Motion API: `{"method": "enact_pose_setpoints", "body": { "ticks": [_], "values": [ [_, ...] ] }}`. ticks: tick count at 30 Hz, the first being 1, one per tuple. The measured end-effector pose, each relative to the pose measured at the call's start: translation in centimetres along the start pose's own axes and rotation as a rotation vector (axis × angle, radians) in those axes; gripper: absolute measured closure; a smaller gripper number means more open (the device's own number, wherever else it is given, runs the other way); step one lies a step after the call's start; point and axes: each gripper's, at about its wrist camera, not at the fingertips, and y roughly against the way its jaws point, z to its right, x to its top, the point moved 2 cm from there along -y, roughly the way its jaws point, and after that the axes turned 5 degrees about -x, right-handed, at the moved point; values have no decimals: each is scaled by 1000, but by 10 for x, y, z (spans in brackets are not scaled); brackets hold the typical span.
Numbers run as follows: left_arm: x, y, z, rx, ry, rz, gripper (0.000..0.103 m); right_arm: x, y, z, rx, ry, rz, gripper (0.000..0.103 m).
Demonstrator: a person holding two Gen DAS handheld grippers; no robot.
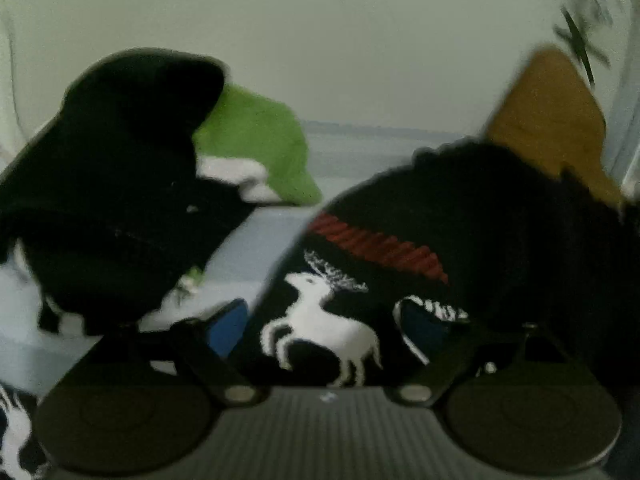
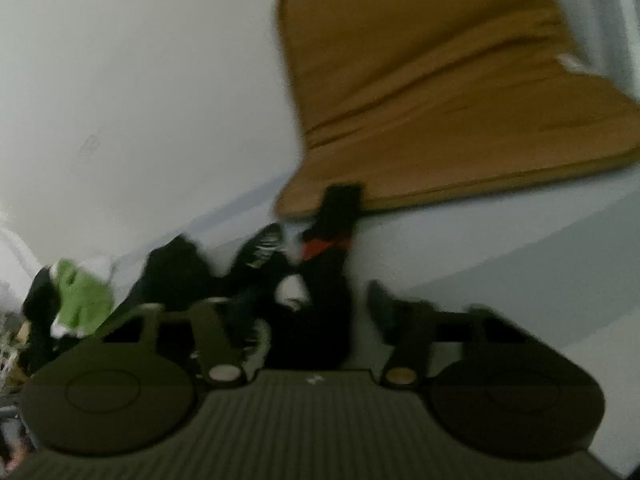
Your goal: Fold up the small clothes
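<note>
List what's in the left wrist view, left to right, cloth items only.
Black garment → green cloth → reindeer sweater → tan cushion.

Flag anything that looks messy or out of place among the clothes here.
Nothing is damaged or spilled, but the clothes lie unfolded: the reindeer garment is bunched up, a black garment is heaped over a green one, and a tan cushion leans against the wall.
</note>
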Motion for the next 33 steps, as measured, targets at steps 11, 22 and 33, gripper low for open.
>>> {"method": "enact_pose_setpoints", "body": {
  "ticks": [11,22,33],
  "values": [
    [40,33,5,56,-37,154,100,78,121,-8,-91,53,381,82],
    [20,19,15,20,-10,56,33,27,149,73,-513,12,314,41],
    [-20,58,46,-222,108,36,27,-27,88,-133,-18,566,119,33]
  ]
}}
